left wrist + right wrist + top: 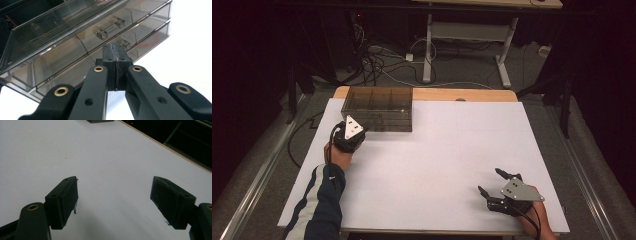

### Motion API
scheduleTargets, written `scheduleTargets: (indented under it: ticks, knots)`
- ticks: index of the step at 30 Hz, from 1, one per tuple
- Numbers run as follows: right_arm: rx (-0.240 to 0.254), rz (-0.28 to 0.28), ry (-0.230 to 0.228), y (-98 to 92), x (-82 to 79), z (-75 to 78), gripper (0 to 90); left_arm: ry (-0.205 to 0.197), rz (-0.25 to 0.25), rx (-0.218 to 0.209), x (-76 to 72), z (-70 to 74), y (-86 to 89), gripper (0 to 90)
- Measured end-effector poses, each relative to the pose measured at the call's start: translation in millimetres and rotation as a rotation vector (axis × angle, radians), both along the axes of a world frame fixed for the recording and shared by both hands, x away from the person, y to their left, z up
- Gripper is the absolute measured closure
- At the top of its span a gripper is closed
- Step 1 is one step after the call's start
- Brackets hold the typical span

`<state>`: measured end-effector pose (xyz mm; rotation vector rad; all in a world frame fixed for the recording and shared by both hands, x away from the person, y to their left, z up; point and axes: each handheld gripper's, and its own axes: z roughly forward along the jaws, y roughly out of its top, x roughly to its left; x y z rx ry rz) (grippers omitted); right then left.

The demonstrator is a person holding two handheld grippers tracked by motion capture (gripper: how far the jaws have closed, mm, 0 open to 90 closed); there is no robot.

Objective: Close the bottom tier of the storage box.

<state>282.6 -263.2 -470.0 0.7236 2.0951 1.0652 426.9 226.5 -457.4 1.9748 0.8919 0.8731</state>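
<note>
The smoky clear drawer box (378, 108) is sitting at the table's (437, 165) eleven o'clock corner. The left gripper (114, 53) is hovering just before its lower drawer handle (123, 43) — jaws pressed together, holding nothing. The right gripper (490, 182) is resting at five o'clock — jaws standing wide apart.

smoky clear drawer box (378, 108), black tongs (114, 53), white table (437, 150)
</note>
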Motion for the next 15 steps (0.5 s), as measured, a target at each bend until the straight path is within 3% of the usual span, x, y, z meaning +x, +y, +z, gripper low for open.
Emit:
scheduleTargets:
  ticks: [10, 15]
  knots:
    - [0.003, 0.001, 0.002, -0.9, 0.3, -0.1, 22.7, -0.035, -0.034, 0.006, -1.2, 2.5, -3.1, 76.9]
    - [0.004, 0.011, -0.001, 0.4, -1.2, 0.5, 22.7, -0.060, -0.036, 0.002, -2.8, 4.7, -5.3, 63.2]
